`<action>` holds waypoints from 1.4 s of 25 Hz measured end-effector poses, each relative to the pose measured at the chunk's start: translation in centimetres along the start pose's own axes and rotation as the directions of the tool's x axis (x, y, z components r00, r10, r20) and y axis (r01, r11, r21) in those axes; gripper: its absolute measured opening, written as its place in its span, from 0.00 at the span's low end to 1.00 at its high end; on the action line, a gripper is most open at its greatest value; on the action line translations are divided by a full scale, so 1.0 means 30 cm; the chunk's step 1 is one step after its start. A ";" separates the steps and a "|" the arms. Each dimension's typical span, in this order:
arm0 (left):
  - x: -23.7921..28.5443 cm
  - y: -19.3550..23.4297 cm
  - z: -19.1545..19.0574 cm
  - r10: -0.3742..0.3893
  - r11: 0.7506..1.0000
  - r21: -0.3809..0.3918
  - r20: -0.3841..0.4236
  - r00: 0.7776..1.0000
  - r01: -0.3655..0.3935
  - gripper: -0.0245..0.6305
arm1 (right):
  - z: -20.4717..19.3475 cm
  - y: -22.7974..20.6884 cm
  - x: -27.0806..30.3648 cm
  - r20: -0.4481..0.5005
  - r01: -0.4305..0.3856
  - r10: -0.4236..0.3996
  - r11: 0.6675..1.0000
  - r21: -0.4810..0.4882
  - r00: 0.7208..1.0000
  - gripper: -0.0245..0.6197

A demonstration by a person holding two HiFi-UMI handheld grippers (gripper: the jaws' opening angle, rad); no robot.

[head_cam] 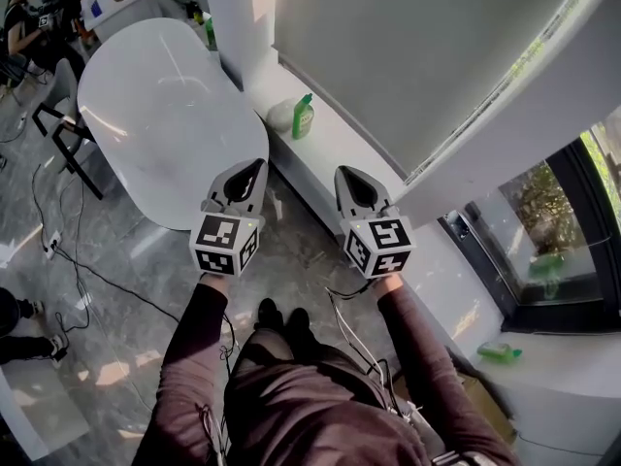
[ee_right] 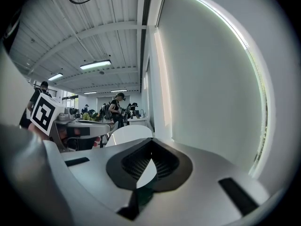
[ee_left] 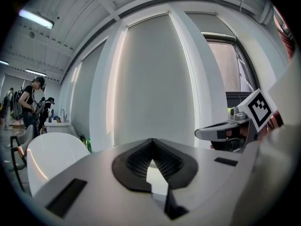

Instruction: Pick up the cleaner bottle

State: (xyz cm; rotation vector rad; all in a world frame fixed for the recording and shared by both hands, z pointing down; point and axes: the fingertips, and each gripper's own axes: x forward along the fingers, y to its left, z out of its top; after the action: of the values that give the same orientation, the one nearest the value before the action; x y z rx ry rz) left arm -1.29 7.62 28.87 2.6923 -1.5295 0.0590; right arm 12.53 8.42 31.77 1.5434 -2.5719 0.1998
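The green cleaner bottle (head_cam: 303,115) stands upright on the white window ledge (head_cam: 340,149), beside a pale round thing (head_cam: 281,116). My left gripper (head_cam: 255,167) is held over the floor in front of the ledge, jaws shut and empty, its tip short of the bottle. My right gripper (head_cam: 345,174) is level with it at the ledge's edge, to the right of the bottle, also shut with nothing in it. In the left gripper view the closed jaws (ee_left: 151,141) face the grey blind. The right gripper view shows closed jaws (ee_right: 151,141) too, with the bottle mostly hidden under them.
A white oval table (head_cam: 155,115) stands left of the ledge, with dark chairs (head_cam: 58,129) and cables on the floor beyond it. Another green bottle (head_cam: 500,352) lies on the ledge at lower right. A third (head_cam: 209,32) stands by the pillar. People stand at the far desks (ee_right: 115,109).
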 end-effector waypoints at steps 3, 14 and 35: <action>0.031 -0.013 0.011 0.015 1.000 -0.002 0.011 1.000 -0.015 0.05 | 0.009 -0.048 -0.004 0.011 0.009 -0.009 1.000 0.000 1.000 0.04; 0.168 0.028 -0.014 -0.003 1.000 0.006 -0.006 1.000 0.003 0.05 | 0.004 -0.127 0.093 0.007 0.035 -0.036 0.999 0.012 0.999 0.04; 0.601 0.374 -0.194 -0.107 0.994 -0.041 -0.108 0.988 0.104 0.05 | -0.003 -0.308 0.612 -0.073 0.128 -0.126 0.992 0.017 0.989 0.04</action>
State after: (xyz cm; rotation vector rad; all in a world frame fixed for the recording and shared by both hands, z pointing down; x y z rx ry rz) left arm -1.76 -13.24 35.89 2.6881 -1.3433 0.1727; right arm 12.14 -11.76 35.62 1.6691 -2.4146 0.2650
